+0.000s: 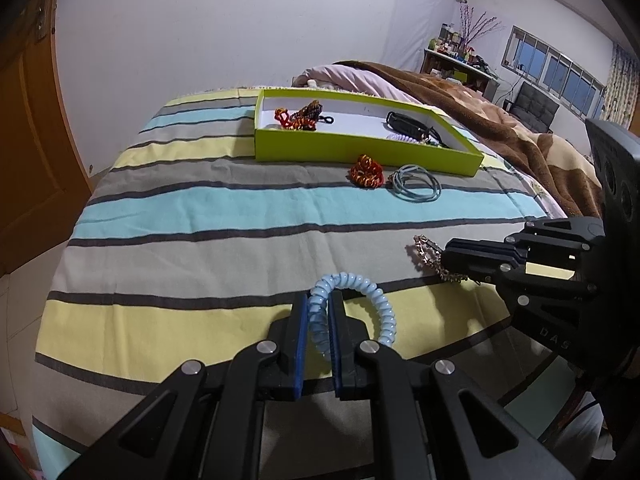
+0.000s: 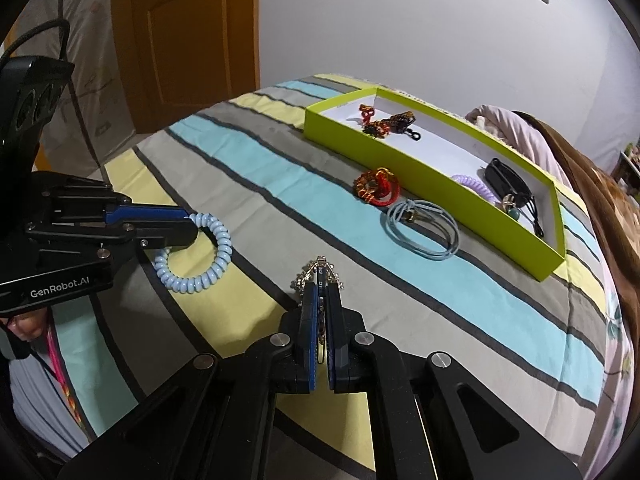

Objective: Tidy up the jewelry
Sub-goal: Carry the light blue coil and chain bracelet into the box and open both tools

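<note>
Left claw (image 1: 319, 320) pinches pale blue spiral band (image 1: 356, 292) edge-on, so loop stays free above striped bed (image 1: 180, 208); green box (image 1: 360, 156) far ahead.

Right wrist view: right claw (image 2: 320, 300) clamped on sparkly chain (image 2: 319, 270), probably box-bound too.

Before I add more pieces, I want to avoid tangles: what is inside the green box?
Inside the green box: red-orange braided bracelets at one end, a purple coil tie and black band with cords at the other. The near wall covers part of the floor.
</note>
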`<action>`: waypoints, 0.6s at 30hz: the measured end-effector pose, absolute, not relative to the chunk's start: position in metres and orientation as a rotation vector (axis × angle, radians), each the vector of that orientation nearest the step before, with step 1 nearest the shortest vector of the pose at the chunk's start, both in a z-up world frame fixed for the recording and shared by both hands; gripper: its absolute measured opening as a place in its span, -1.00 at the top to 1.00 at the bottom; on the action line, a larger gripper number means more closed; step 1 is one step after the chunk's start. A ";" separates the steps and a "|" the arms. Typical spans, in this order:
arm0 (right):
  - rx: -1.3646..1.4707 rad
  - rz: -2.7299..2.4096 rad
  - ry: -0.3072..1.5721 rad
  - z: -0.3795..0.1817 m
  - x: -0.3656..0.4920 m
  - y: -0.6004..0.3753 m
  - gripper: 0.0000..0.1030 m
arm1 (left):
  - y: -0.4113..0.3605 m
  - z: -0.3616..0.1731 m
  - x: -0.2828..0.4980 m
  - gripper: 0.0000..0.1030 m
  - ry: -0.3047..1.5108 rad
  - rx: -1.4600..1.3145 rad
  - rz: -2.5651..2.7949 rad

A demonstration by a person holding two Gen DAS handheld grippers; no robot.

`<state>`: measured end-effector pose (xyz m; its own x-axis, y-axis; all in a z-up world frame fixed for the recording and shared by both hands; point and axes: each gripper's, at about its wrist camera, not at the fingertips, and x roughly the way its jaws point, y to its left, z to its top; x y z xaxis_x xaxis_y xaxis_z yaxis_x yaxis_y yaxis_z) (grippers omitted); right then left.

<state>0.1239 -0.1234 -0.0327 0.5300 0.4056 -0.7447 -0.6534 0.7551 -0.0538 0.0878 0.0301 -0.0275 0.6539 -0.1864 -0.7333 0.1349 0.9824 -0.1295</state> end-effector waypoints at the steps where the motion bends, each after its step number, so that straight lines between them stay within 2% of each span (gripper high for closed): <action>1: -0.338 0.644 0.782 -0.031 0.124 -0.125 0.95 | 0.030 -0.026 0.088 0.79 0.835 -0.067 -0.185; 18: -0.208 0.567 0.729 0.006 0.139 -0.156 0.95 | 0.020 0.017 0.116 0.80 0.740 -0.044 -0.212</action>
